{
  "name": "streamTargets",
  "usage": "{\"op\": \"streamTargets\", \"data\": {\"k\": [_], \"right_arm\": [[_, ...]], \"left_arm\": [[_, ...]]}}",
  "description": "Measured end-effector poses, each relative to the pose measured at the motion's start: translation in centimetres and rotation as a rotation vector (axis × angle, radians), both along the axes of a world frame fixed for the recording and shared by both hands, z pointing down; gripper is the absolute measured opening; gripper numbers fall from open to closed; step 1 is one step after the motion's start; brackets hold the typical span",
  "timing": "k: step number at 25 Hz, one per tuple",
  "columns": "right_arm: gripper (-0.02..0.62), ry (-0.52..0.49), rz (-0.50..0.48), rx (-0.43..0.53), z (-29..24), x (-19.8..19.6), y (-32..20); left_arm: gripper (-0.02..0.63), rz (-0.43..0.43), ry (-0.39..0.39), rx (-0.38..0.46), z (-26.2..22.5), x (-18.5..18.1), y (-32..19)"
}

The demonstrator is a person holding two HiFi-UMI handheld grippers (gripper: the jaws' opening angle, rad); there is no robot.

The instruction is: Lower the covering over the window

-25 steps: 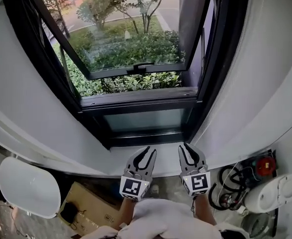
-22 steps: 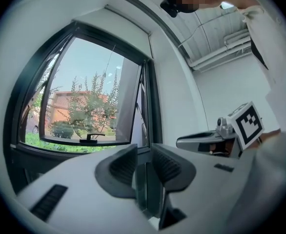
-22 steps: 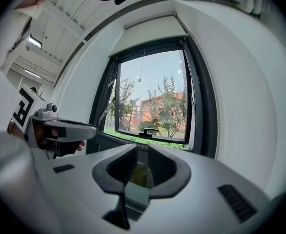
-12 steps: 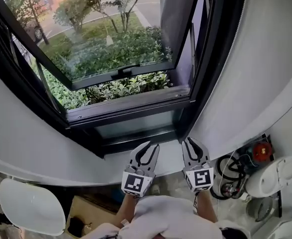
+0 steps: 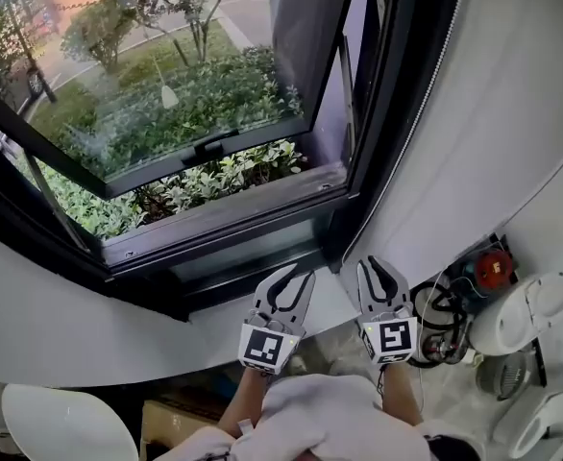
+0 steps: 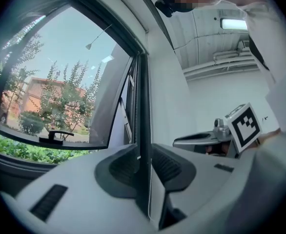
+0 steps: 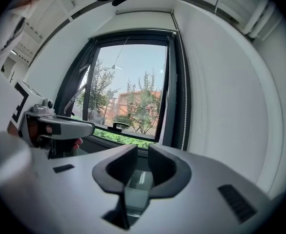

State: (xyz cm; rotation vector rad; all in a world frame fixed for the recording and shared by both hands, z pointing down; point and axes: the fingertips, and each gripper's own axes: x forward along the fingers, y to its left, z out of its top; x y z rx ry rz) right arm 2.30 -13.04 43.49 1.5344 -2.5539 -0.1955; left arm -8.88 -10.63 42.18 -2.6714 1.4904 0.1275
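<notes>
The dark-framed window [image 5: 387, 113] fills the far side with its glass uncovered, and its sash [image 5: 166, 94] is swung outward over shrubs. A white wall [image 5: 493, 113] closes the right. The covering's bead chain [image 7: 184, 121] hangs along the frame's right edge, with open air before it. Near the white ledge [image 5: 205, 325], the left claw [image 5: 296, 279] and right claw [image 5: 371, 267] sit side by side, jaws slightly apart and empty. Coiled cables [image 5: 433, 315] lie to the right.

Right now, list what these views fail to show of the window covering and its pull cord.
Covering: head view's top edge cuts off the window top; in the right gripper view that top is too small to tell.
Bead cord: lower end hidden behind the right gripper in its own view.
</notes>
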Motion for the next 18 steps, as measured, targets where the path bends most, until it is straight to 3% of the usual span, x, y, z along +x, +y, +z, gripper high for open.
{"op": "streamTargets", "data": {"k": [6,18], "right_arm": [[0.066,-0.002,0.051,-0.004,-0.2,1.7,-1.8],[0.067,-0.052,0.061,-0.035,0.4,4.6,-5.2]], "left_arm": [[0.094,0.058,0.007,-0.021,0.4,2.2,-2.2],[0.094,0.087,-0.028,-0.007,0.4,7.1,-7.4]]}}
